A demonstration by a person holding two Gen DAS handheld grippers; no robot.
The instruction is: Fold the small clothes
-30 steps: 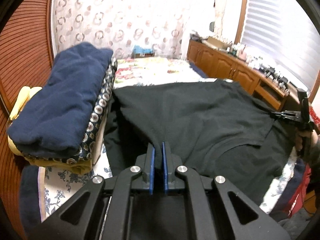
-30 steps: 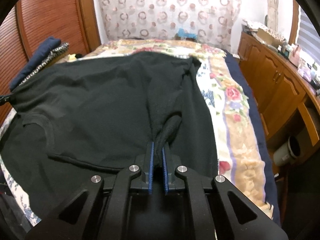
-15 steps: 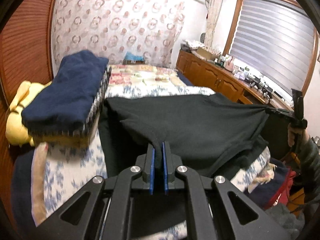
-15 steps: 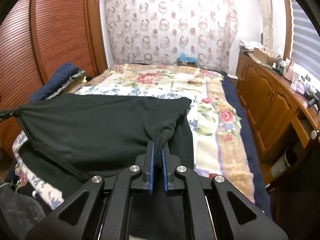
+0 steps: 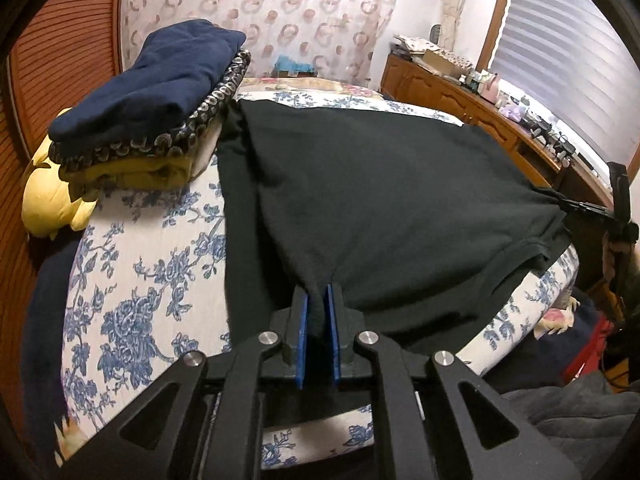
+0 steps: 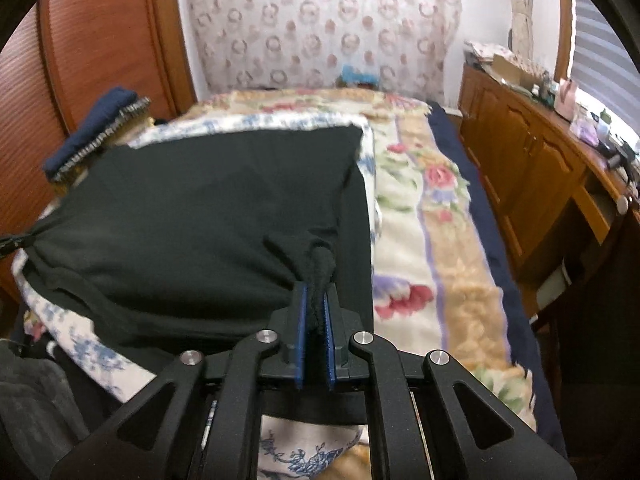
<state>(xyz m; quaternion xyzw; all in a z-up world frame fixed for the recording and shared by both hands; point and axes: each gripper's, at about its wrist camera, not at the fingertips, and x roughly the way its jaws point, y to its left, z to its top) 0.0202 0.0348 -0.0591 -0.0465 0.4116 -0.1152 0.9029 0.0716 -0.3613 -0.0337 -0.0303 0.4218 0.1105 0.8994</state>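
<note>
Holding a black garment (image 5: 380, 184) stretched between both tongs over the flowered bed cover (image 5: 132, 280).

At far left I am seeing a stack of folded clothes (image 5: 148, 96) beside the garment. My left gripper (image 5: 316, 320) is pinching a bunched corner, its jaws having just been easing apart slightly with cloth still between them. My right gripper (image 6: 316, 320) is clamping the opposite corner, loosening likewise.

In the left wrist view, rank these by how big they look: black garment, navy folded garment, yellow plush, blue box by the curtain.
1. Black garment
2. Navy folded garment
3. Yellow plush, partly hidden by the stack
4. Blue box, farthest off, so its true size is unsure
</note>
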